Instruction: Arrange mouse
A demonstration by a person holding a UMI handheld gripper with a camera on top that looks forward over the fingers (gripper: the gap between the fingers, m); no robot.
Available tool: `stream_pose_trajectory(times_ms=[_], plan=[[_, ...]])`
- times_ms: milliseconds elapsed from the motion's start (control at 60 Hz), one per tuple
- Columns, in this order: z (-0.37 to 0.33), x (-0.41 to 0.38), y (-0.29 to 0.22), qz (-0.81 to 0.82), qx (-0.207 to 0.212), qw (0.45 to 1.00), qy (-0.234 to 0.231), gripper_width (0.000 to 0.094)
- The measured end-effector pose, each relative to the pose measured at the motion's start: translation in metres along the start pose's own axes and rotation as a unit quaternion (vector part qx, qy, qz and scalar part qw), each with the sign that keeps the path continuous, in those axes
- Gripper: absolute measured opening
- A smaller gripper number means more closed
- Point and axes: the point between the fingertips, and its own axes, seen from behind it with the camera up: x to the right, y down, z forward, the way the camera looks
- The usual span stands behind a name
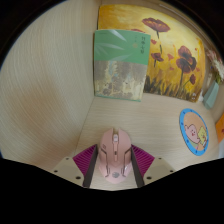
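A pale pink computer mouse (pixel 114 160) lies lengthwise between my gripper's (pixel 114 149) two fingers, its front end pointing away over the light wooden table (pixel 50 100). Both magenta pads (pixel 88 160) close against its sides near the fingertips, so the gripper is shut on it. The back end of the mouse is hidden low between the fingers. I cannot tell whether it rests on the table or is lifted off it.
A green book (pixel 120 65) lies flat ahead of the fingers. A yellow picture with dark flowers (pixel 175 50) is beyond it to the right. A round blue cartoon coaster (pixel 195 130) lies to the right of the fingers. Bare table lies to the left.
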Motion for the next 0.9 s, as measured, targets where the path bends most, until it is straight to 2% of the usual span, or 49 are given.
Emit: stream_pose_trajectory(times_ms=[67,217,317,433,500,550,650,817,900], plan=[[0.001,0.004,0.000,0.008,-0.002,1.000,0.006,0.0555],[0.001,0.004,0.000,0.003,-0.006,1.000,0.003,0.0510],[0.003,0.005,-0.002,0.001,-0.002,1.000,-0.001,0.0446],[0.003,0.005,-0.001,-0.014,-0.016,1.000,-0.022,0.0384],[0.001,0.005,0.000,-0.031,-0.036,0.998,-0.036,0.0385],[-0.010,0.012,-0.009,-0.042,-0.034,0.998,-0.042,0.0384],[-0.045,0.037,-0.068,-0.043,0.021,0.997,-0.055,0.0385],[-0.122,0.135,-0.186,-0.058,0.126,0.990,-0.014,0.0384],[-0.149,0.190,-0.228,-0.038,0.167,0.985,0.003,0.0384]])
